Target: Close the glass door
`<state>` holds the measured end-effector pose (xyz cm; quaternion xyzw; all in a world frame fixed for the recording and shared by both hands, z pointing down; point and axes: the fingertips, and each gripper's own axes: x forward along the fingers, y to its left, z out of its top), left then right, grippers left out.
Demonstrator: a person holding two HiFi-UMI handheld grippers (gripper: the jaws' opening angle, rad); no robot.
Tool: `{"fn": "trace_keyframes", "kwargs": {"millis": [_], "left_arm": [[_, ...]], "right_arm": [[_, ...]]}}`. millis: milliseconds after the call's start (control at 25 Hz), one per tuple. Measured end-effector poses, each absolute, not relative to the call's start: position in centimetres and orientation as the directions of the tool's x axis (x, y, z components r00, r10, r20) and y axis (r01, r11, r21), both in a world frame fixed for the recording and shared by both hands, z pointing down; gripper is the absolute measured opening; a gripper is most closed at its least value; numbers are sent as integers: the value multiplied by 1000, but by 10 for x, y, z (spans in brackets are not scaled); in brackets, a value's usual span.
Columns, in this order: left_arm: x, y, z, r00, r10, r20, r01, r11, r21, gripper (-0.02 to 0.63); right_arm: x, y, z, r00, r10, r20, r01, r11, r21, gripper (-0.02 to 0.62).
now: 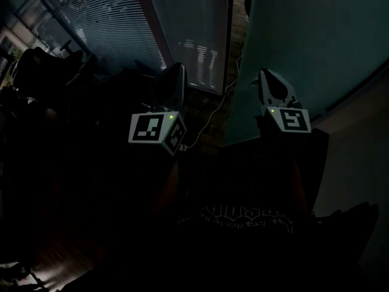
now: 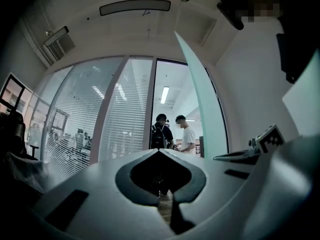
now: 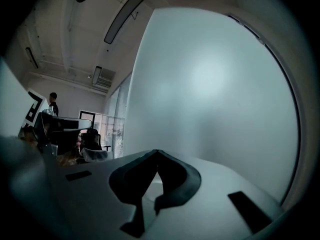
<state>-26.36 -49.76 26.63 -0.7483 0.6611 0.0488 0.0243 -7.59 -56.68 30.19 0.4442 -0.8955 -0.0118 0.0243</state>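
The frosted glass door [image 1: 304, 41] stands ajar at the right, and its pale panel [image 3: 210, 84] fills the right gripper view. Its thin edge [image 2: 200, 94] rises beside the open doorway [image 2: 167, 104]. My right gripper [image 1: 267, 73] is held level against or just short of the door's face, jaws shut [image 3: 156, 152] with nothing between them; whether it touches the door I cannot tell. My left gripper [image 1: 176, 69] points toward the doorway with its tips together [image 2: 159, 151], holding nothing. The right gripper's marker cube [image 2: 272, 139] shows at the right of the left gripper view.
A glass wall with blinds [image 1: 109, 23] runs left of the doorway. Two people [image 2: 161, 131] stand beyond the opening. A dark office chair [image 1: 42, 66] is at the left and a cable [image 1: 209, 120] lies on the floor by the threshold. Another person [image 3: 52, 104] stands at desks behind.
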Motion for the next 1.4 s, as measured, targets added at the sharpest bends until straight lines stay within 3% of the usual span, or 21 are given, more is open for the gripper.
{"fn": "trace_keyframes", "kwargs": {"millis": [280, 920, 1400], "left_arm": [[-296, -552, 265, 131, -987, -96, -990, -135, 35, -5], [-344, -693, 248, 362, -931, -52, -932, -363, 9, -5], [-350, -696, 264, 366, -928, -67, -930, -368, 21, -5]], "right_arm": [[-93, -617, 300, -559, -828, 29, -828, 560, 18, 3], [-142, -741, 293, -375, -926, 50, -927, 375, 8, 3], [-142, -752, 290, -351, -936, 3, -936, 351, 14, 3]]}}
